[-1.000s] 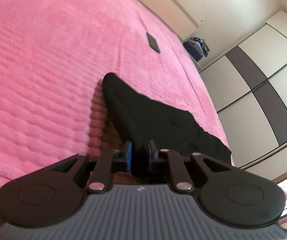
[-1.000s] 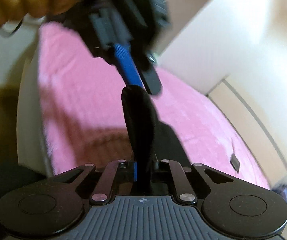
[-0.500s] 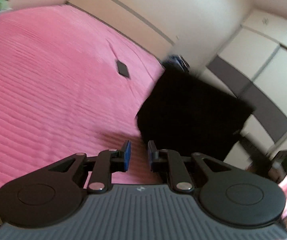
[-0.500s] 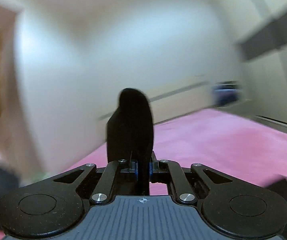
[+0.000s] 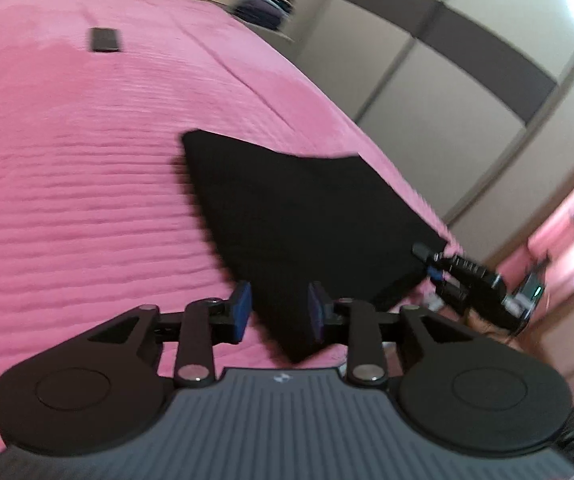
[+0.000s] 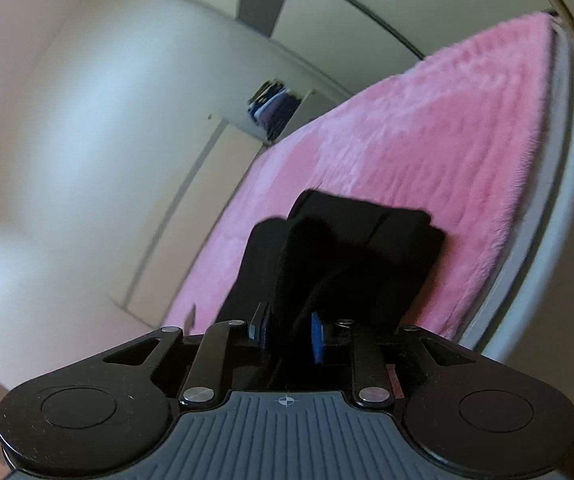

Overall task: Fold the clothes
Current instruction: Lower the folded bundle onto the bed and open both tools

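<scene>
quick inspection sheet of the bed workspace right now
surface: pink bedspread, ribbed, mostly bare
job's things: black garment laid flat near the bed edge
clutter: small dark flat object far up the bed
grippers: left gripper open over the garment corner; right gripper has just been opening, cloth between its pads, not pinched
cables: nothing seen
surroundings: wardrobe doors; stacked clothes on a shelf

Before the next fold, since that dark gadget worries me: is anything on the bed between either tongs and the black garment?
Nothing visible. The black garment lies directly between the left tongs; the small dark device sits far off on the pink blanket.
</scene>
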Motion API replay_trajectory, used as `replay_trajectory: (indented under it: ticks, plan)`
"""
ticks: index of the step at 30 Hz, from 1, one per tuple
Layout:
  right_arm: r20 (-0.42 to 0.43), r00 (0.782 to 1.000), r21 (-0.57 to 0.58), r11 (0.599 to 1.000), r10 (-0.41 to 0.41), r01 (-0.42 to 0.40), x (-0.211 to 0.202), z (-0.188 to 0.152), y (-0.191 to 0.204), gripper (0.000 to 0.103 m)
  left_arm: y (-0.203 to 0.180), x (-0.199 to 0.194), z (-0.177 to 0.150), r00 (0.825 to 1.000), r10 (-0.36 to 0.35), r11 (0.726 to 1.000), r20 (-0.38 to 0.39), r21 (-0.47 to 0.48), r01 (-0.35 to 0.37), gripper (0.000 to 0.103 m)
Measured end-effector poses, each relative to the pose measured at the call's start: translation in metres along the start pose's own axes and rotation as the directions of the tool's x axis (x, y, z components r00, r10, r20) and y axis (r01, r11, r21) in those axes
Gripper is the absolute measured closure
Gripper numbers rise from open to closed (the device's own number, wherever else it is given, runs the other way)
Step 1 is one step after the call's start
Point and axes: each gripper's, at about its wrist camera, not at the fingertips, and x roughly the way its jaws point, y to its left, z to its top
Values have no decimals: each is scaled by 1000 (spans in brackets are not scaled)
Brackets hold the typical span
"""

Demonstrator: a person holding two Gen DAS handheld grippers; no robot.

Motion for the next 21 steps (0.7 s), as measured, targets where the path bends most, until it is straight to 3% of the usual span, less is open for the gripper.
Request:
replay_trajectory:
  ticks: [4,6,7,9,11,14,19,21]
  plan:
    - [-26,1000,19,1000,-12,12,10,28,0,81,-18,30,-1,999,32,994,-35,106,-28,77]
    - [-38,999,-3,1000,-17,16,10,38,6,94,-25,44,-2,997,50,987,-51,153,-41,76]
    - [-43,999,-18,1000,-11,10,9,43,10,94,-29,51,-2,997,59,983,-59,177,-47,77]
    - [-18,999,-62,997,50,-51,-3,46,20,95,-33,66,-5,995,67,975,-69,218,-51,77]
    - [16,999,-114,993,42,-40,-13,43,19,95,-36,79,-8,995,71,966,-64,251,-53,76]
    - [-15,999,-24,998,-52,52,-7,37,-20,95,-32,96,-11,995,70,967,-73,251,-49,76]
    - [28,999,-10,1000,-29,29,-23,37,-17,95,-29,107,-14,995,69,965,-78,259,-47,76]
    - [74,997,-74,997,0,6,-34,43,-2,95,-30,104,-15,995,78,960,-70,274,-56,76]
